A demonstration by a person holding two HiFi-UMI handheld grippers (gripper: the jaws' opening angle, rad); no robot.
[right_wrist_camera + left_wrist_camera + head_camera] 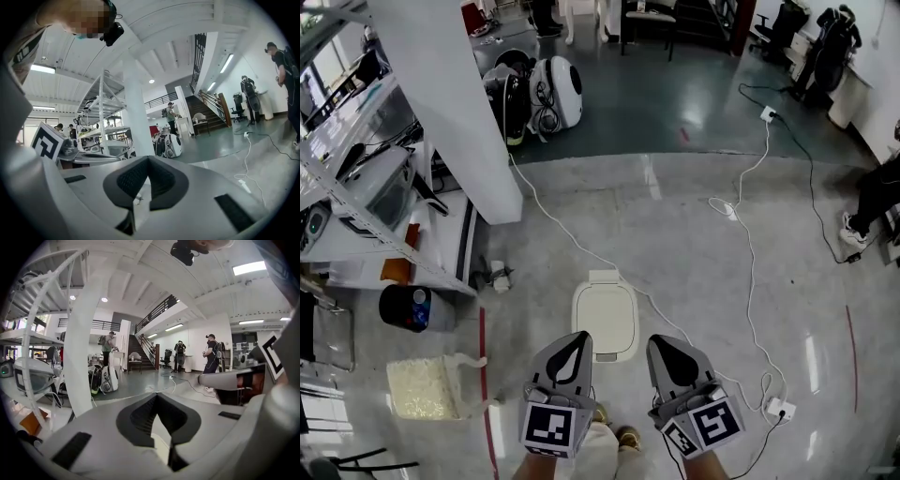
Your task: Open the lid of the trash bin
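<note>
A white trash bin (605,319) stands on the floor just ahead of me, its cream lid lying flat and closed. My left gripper (578,336) hovers over the bin's near left corner, jaws shut and holding nothing. My right gripper (662,340) hangs just right of the bin's near edge, also shut and holding nothing. In the left gripper view the left gripper (156,395) has its dark pads meeting at the tip, and a sliver of the cream lid (159,442) shows below them. The right gripper (148,158) looks the same in its own view.
A white pillar (450,94) and a metal shelving rack (356,187) stand at the left, with a black cylinder (408,307) and a cream mat (422,386) below. A white cable (741,281) runs past the bin to a power strip (780,408). A person's leg (872,202) is at the right.
</note>
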